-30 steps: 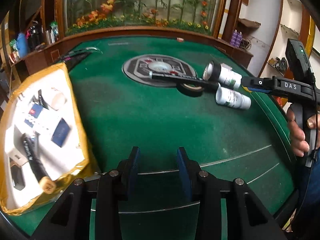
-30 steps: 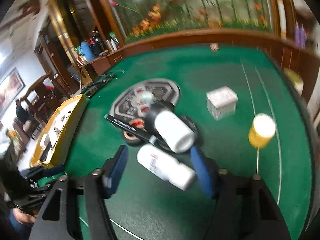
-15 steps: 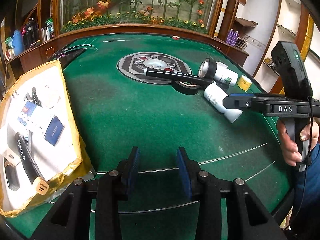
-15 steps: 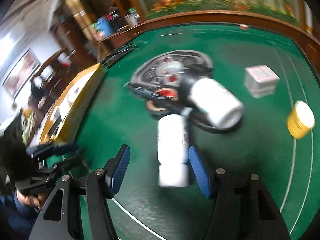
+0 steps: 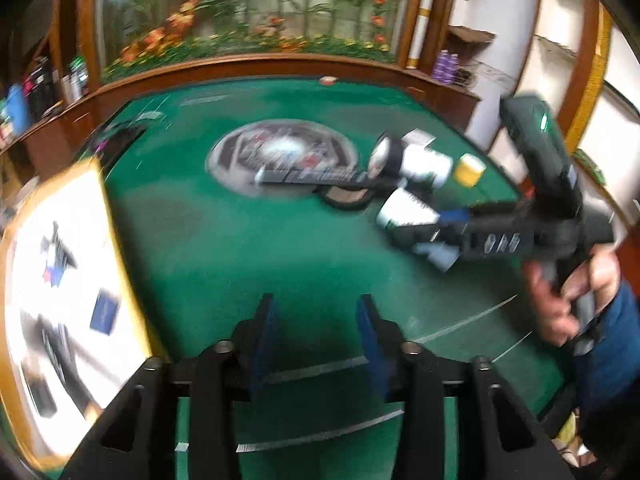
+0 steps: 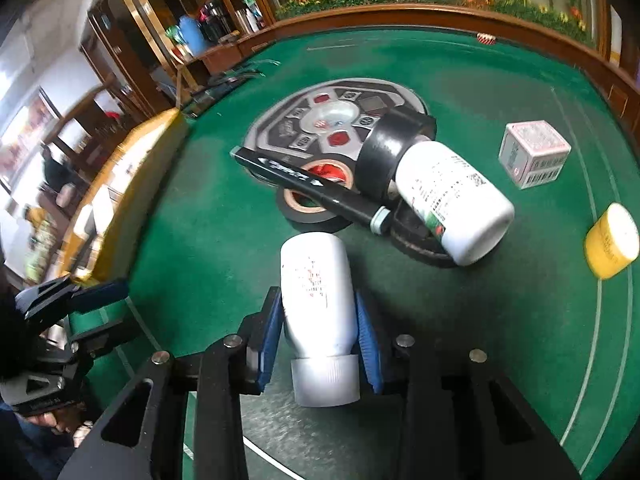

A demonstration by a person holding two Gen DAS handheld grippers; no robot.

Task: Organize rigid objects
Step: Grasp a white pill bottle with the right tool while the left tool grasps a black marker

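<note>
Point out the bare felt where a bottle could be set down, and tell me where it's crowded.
Free: the green felt between the yellow-rimmed tray and the black tape roll; also the stretch between the white box and the yellow jar. Crowded: the tape rolls, the black pen and the large white bottle stacked by the centre panel.

A: What lies beyond the green tabletop [image 6: 500,320]?
B: A curved wooden rail [image 6: 400,14] rims it, and behind that stands a wall picture of orange flowers [image 5: 256,8] and green stems.
A: And off to the side?
B: A blue flask [image 6: 191,36] among bottles on a wooden shelf [image 6: 212,54]; purple bottles [image 5: 447,65] sit by the white wall [image 5: 508,36]
</note>
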